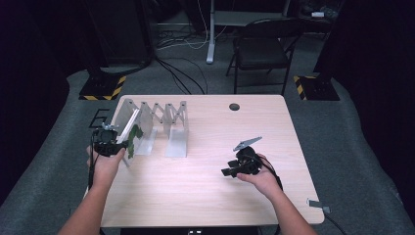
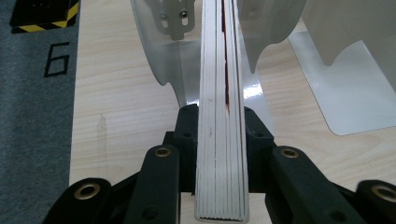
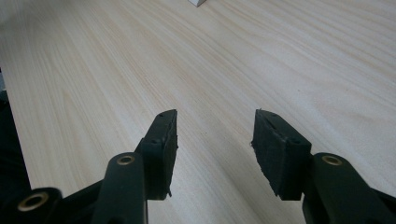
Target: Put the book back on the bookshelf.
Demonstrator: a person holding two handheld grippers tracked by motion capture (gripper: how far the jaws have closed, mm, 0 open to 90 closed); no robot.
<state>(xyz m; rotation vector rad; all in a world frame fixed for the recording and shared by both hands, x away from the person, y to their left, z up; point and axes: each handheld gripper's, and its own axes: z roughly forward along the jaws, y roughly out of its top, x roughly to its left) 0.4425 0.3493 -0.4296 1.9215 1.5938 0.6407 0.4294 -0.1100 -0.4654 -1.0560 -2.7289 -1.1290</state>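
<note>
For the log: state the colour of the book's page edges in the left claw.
White, with a thin red line; book, left gripper view.

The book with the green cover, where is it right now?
In the high view the book is at the table's left side, clamped in the left gripper and tilted against the leftmost divider of the metal rack.

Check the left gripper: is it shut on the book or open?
Shut on it. In the left gripper view both black jaws of the left gripper press the book from either side, its page edges running between them.
</note>
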